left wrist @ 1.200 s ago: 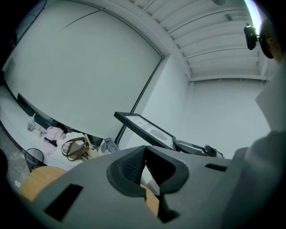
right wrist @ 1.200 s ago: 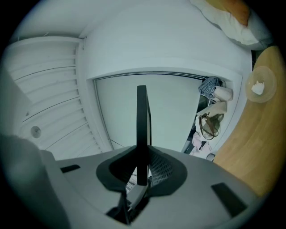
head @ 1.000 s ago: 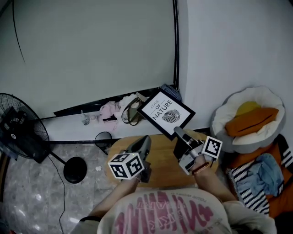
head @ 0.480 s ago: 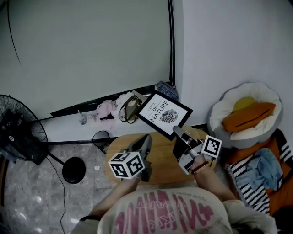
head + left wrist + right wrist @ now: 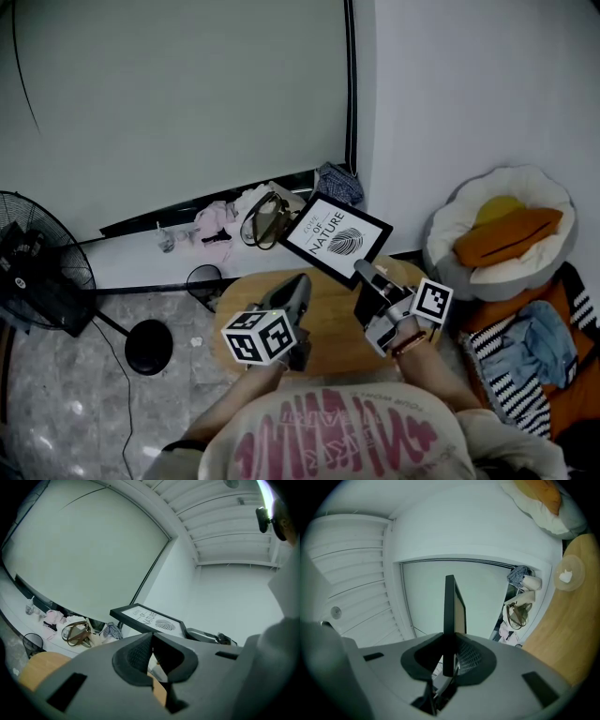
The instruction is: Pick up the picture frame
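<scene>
A black picture frame [image 5: 336, 239] with a white print reading "NATURE" hangs tilted above the far edge of a round wooden table [image 5: 328, 337]. My right gripper [image 5: 364, 275] is shut on the frame's lower corner. In the right gripper view the frame [image 5: 450, 606] stands edge-on between the pads. My left gripper [image 5: 298, 292] hovers over the table to the left of the frame, shut and holding nothing. In the left gripper view the frame [image 5: 150, 619] shows just beyond the shut jaw tips [image 5: 152, 638].
A standing fan [image 5: 37, 272] is on the floor at the left. A brown handbag [image 5: 262, 220], clothes and a small bin [image 5: 204, 279] lie by the wall. A pet bed with an orange cushion [image 5: 506, 234] and striped cloth [image 5: 525, 384] sit at the right.
The head view has shifted slightly. The frame stays in my right gripper at nearly the same place, and the left gripper has not moved.
</scene>
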